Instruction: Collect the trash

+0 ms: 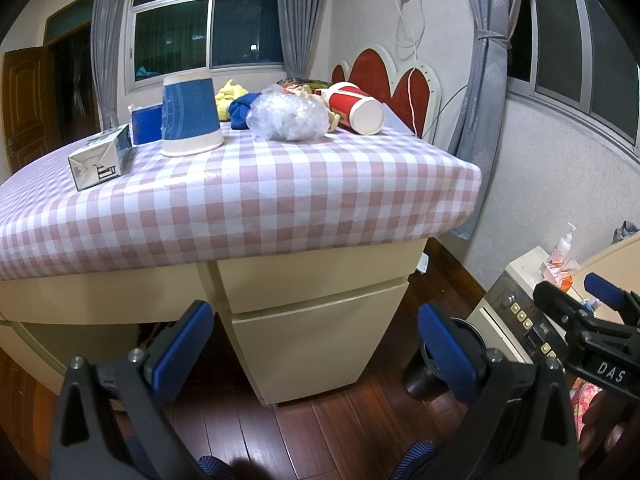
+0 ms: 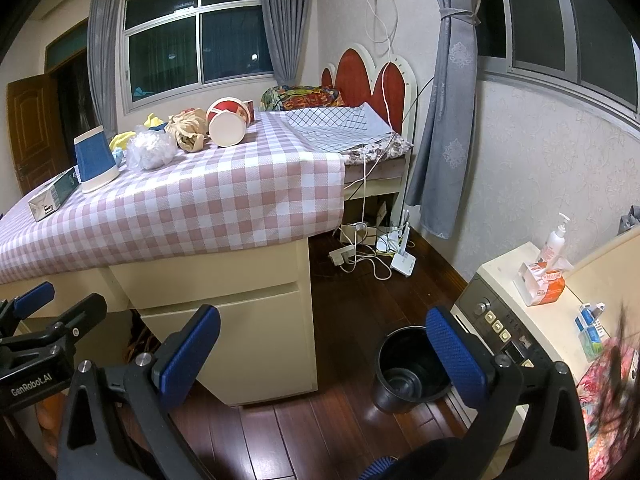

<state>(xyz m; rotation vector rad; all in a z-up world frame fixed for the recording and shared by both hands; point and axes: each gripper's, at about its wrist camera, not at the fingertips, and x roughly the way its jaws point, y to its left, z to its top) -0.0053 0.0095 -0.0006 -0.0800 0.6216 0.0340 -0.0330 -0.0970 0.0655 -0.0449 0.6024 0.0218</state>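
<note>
Trash lies on a desk under a pink checked cloth (image 1: 280,184): an upturned blue paper cup (image 1: 190,114), a small carton (image 1: 100,158), a crumpled clear plastic bag (image 1: 290,116) and a red paper cup (image 1: 354,108) on its side. The same things show in the right wrist view: blue cup (image 2: 95,160), carton (image 2: 52,194), plastic bag (image 2: 151,147), crumpled brown paper (image 2: 191,127), red cup (image 2: 229,122). A black bin (image 2: 412,368) stands on the floor right of the desk. My left gripper (image 1: 316,352) and right gripper (image 2: 324,356) are open, empty, low before the desk.
A cream drawer unit (image 2: 240,320) stands under the desk. A washing machine (image 2: 508,312) with tissue box and pump bottle is at right. Cables and a power strip (image 2: 360,248) lie on the wood floor by the bed (image 2: 360,128).
</note>
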